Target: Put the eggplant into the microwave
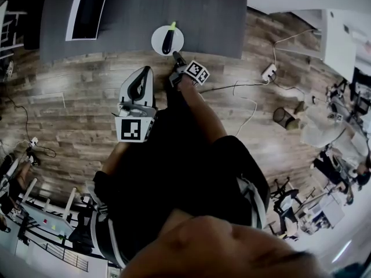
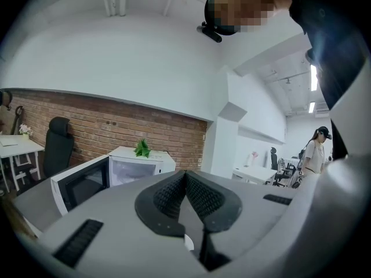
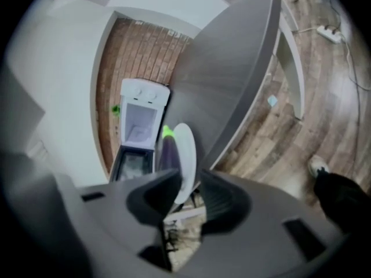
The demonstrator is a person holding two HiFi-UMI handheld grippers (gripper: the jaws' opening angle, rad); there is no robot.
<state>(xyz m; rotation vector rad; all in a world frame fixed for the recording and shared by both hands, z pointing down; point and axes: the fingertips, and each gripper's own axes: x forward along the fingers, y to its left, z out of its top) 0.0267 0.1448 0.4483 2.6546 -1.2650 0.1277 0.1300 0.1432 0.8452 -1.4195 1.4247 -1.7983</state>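
An open office: desks (image 2: 258, 172), swivel chairs (image 2: 58, 146), a brick wall (image 2: 168, 135) and cables (image 1: 250, 106) trailing over wood flooring (image 1: 75, 97).

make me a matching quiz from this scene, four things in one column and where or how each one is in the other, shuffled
Things
1. eggplant
2. microwave
3. left gripper
4. right gripper

Place or state
A. jaws apart, close to the plate
B. lying on the plate
C. jaws together, nothing between them
D. on the grey table, off to the left of the plate

Pairs: 1-B, 2-D, 3-C, 4-A
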